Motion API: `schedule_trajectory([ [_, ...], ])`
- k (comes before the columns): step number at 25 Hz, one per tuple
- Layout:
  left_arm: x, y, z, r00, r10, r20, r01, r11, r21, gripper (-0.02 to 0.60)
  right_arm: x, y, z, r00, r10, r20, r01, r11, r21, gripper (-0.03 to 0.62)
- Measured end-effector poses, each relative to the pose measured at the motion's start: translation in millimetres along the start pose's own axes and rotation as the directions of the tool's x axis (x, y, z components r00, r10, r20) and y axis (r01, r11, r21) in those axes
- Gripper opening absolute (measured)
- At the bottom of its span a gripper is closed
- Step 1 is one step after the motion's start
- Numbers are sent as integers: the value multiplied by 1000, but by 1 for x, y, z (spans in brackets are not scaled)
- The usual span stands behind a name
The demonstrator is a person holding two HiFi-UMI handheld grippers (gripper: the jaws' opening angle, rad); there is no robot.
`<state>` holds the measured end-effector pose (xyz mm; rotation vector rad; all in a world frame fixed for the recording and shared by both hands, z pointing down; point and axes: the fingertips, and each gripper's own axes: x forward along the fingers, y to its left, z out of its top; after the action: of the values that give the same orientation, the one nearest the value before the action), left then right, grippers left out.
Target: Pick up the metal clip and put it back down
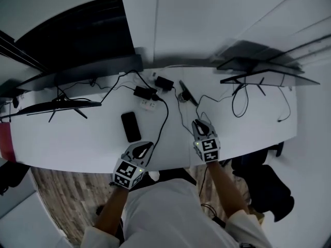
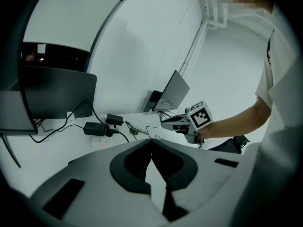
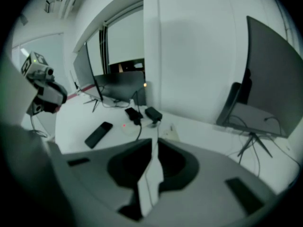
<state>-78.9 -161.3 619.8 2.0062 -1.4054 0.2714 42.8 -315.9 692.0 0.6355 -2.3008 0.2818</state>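
A small metal piece that looks like the clip (image 1: 182, 96) lies on the white desk (image 1: 77, 143), beside a black stick and among cables. It also shows as a small shape (image 2: 133, 131) in the left gripper view and a pale one (image 3: 172, 133) in the right gripper view. My right gripper (image 1: 199, 122) hovers a little nearer than the clip, shut and empty. My left gripper (image 1: 147, 146) is near the desk's front edge, its jaw tips meeting with nothing between them. Across the desk, each gripper view catches the other gripper (image 2: 173, 123) (image 3: 40, 74).
A black phone (image 1: 131, 126) lies left of centre. Behind it are a white power strip (image 1: 148, 104), two black adapters (image 1: 144, 92) and trailing cables. Dark screens on stands (image 1: 57, 106) (image 1: 258, 71) flank the desk. A black bag (image 1: 264, 187) sits on the floor at right.
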Motion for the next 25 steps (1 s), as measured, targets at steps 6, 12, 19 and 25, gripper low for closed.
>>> schedule_trajectory([
  [6, 21, 8, -2, 1000, 13, -4, -13, 1000, -13, 32, 41, -19, -6, 999, -4, -45, 3, 1000, -25, 92],
  [12, 41, 14, -7, 1000, -3, -17, 2, 1000, -20, 32, 71, -26, -3, 998, 1, -70, -5, 998, -64, 120],
  [19, 63, 17, -11, 999, -30, -22, 30, 999, -35, 32, 113, -31, -2, 995, -32, -99, 15, 987, -162, 141],
  [25, 72, 16, -14, 999, -51, -13, 50, 997, -65, 32, 146, -39, -11, 986, -87, -145, 47, 965, -257, 166],
])
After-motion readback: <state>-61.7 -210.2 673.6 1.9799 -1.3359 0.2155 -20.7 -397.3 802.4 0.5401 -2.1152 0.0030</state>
